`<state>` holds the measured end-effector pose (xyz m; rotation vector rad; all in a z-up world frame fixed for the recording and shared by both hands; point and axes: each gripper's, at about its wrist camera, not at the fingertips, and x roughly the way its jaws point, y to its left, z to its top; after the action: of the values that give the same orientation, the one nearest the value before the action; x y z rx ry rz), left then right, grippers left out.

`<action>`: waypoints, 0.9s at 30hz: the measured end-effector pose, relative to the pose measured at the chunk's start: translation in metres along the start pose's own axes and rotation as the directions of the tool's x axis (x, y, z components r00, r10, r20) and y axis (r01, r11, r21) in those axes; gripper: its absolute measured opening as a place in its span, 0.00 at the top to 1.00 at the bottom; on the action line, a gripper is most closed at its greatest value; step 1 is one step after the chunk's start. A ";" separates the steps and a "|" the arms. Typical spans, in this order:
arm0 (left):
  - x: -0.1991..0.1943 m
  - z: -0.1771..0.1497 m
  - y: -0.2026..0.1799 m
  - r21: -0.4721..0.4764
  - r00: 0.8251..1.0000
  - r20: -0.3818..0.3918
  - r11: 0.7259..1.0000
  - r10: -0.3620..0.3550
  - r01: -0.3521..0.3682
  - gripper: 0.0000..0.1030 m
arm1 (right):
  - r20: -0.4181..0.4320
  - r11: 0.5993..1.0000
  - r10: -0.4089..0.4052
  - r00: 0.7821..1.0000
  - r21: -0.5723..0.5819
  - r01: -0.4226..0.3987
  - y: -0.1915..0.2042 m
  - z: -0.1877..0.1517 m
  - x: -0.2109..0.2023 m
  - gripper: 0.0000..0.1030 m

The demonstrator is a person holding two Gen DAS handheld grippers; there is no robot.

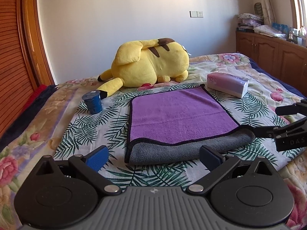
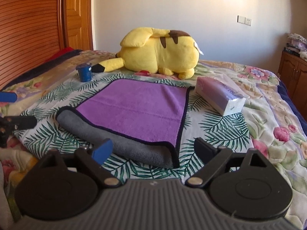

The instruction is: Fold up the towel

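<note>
- The towel (image 1: 178, 113) lies on the bed (image 1: 63, 103), over a leaf-print cloth (image 1: 107, 126), with its purple face up and its near edge rolled or turned back so the grey underside shows as a thick band toward the cameras.
- That grey band (image 2: 122, 143) looks like a first fold only partly laid: the black-trimmed edge sits short of the far edge, so I judge the fold is not finished.
- The left gripper (image 1: 153, 156) has its fingers spread wide and grips nothing; its blue pads stand on either side of the towel's near-left corner, just short of the grey band, apparently lined up to take that corner.
- The right gripper (image 2: 153, 149) is likewise spread wide and empty-handed; the towel's near-right corner sits between its fingers and slightly ahead of them.
- In the left wrist view the right gripper reaches in from the right, its tips close to the towel's right edge; whether they touch the cloth is hard to tell from this angle.
- A yellow plush toy (image 1: 151, 61), a blue cup (image 1: 93, 102) and a tissue pack (image 1: 228, 84) sit around the far side of the towel, close to its far edge, so a fold carried forward has little spare room there.
</note>
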<state>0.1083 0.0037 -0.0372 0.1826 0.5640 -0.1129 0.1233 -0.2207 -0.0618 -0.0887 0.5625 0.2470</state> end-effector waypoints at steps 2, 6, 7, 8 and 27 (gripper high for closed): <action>0.007 0.001 0.003 -0.001 1.000 -0.008 1.000 -0.002 0.002 0.21 | -0.012 1.000 0.003 1.000 0.005 -0.003 -0.002 0.000 0.004 0.12; 0.021 0.004 0.009 -0.002 1.000 -0.028 1.000 0.000 0.000 0.26 | -0.032 1.000 0.013 0.999 0.020 -0.013 -0.005 0.000 0.012 0.13; 0.025 0.004 0.010 -0.002 0.999 -0.033 1.000 0.001 -0.001 0.28 | -0.036 1.000 0.015 0.999 0.022 -0.014 -0.006 0.000 0.014 0.13; 0.028 0.004 0.012 -0.003 0.999 -0.037 1.000 0.001 -0.001 0.30 | -0.041 1.000 0.018 0.999 0.026 -0.017 -0.008 0.000 0.017 0.13; 0.075 0.005 0.032 0.004 0.997 -0.078 1.000 -0.001 0.001 0.43 | -0.090 0.997 0.047 0.995 0.062 -0.041 -0.021 0.002 0.046 0.16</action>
<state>0.1788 0.0299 -0.0695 0.1912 0.6413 -0.1084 0.1677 -0.2309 -0.0845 -0.0295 0.6633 0.2695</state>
